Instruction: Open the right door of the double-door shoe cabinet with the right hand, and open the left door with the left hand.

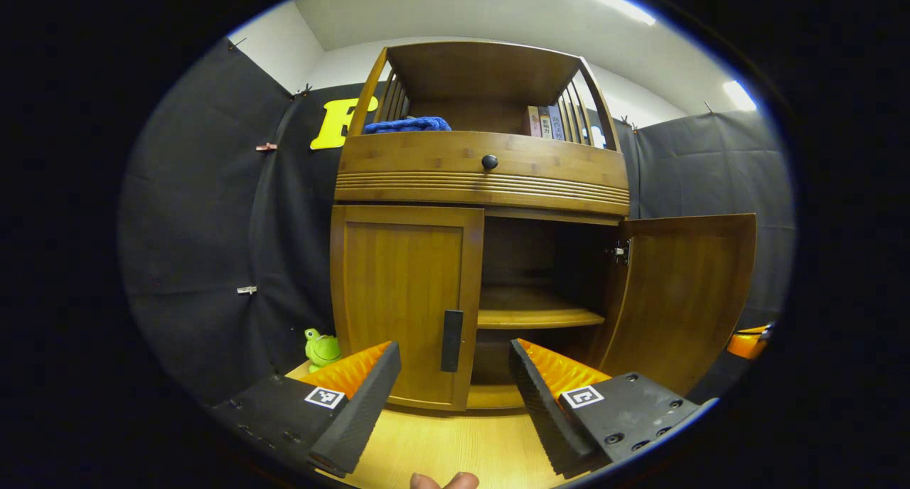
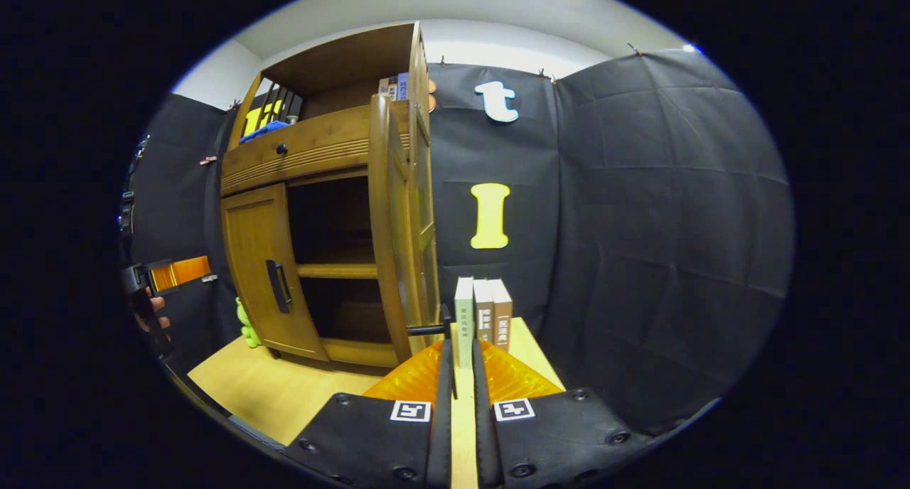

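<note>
The wooden shoe cabinet (image 1: pixel 483 169) faces me in the left gripper view. Its left door (image 1: pixel 398 297) is closed and carries a dark vertical handle (image 1: pixel 451 340). My left gripper (image 1: pixel 455 396) is open just in front of that handle, one finger on each side, not touching it. The right door (image 1: pixel 682 290) stands swung out. In the right gripper view that door (image 2: pixel 387 226) is edge-on and its dark handle (image 2: pixel 437 327) sits at the tips of my right gripper (image 2: pixel 462 354). The fingers are almost together; whether they pinch the handle is unclear.
A green frog toy (image 1: pixel 321 348) sits left of the cabinet. Three books (image 2: pixel 483 318) stand on the table right of the open door. A blue cloth (image 1: pixel 407 125) and more books (image 1: pixel 546 123) lie on the top shelf. Black cloth walls close in all around.
</note>
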